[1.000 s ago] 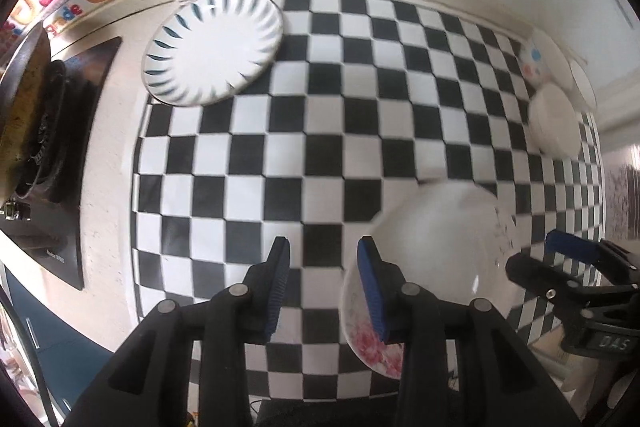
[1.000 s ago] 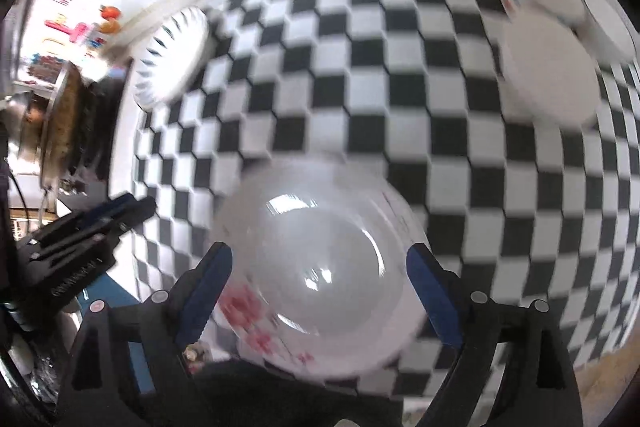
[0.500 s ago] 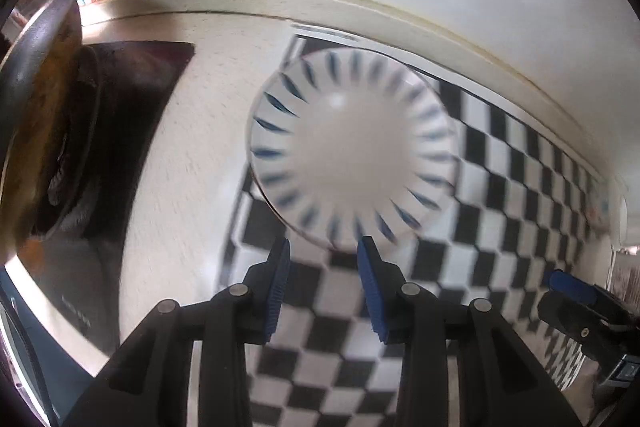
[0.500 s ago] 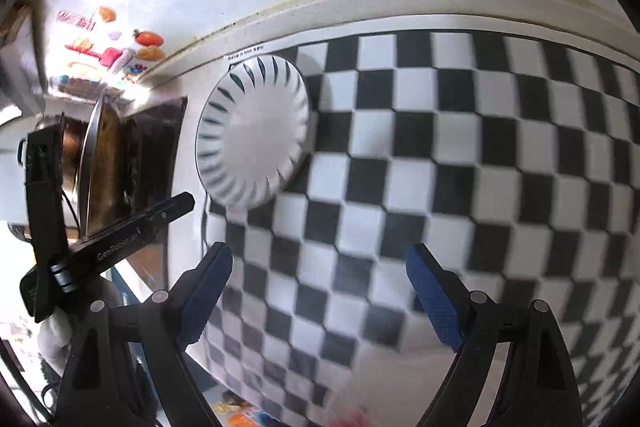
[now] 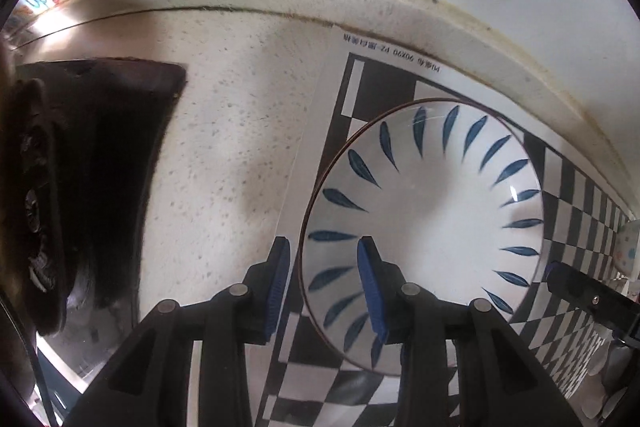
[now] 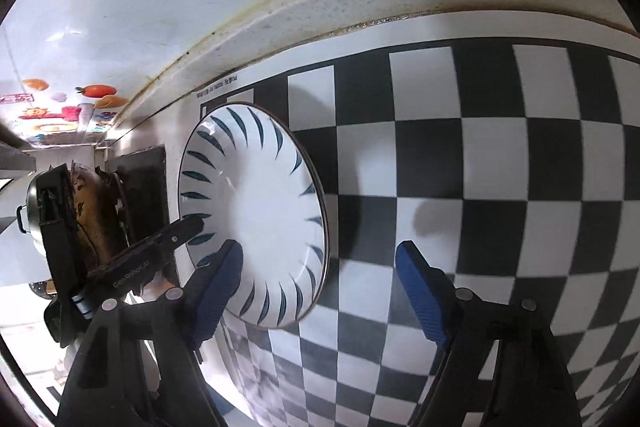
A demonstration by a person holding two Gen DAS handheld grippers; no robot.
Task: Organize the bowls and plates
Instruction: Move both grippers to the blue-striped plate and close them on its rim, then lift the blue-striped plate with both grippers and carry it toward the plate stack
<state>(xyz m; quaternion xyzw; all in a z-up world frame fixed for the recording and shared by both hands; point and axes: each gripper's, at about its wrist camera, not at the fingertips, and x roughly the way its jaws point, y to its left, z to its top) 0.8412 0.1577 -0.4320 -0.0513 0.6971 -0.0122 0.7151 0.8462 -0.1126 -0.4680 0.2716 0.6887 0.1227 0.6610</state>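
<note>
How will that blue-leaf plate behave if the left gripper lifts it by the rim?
The blue-leaf plate looks glazed, with glare spots, so probably slippery. Gripped at one edge by the left gripper, it may tilt. Likely ceramic: stiff but chip-prone.

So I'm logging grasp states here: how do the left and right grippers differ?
The left gripper has a narrow gap, while the right gripper is spread wide. The left one straddles the near rim of the plate, one finger outside and one over the inside; the right one brackets the plate's side, with its right finger over bare checkered mat. Both have black bodies and blue pads, and neither is clamped on the plate.
</note>
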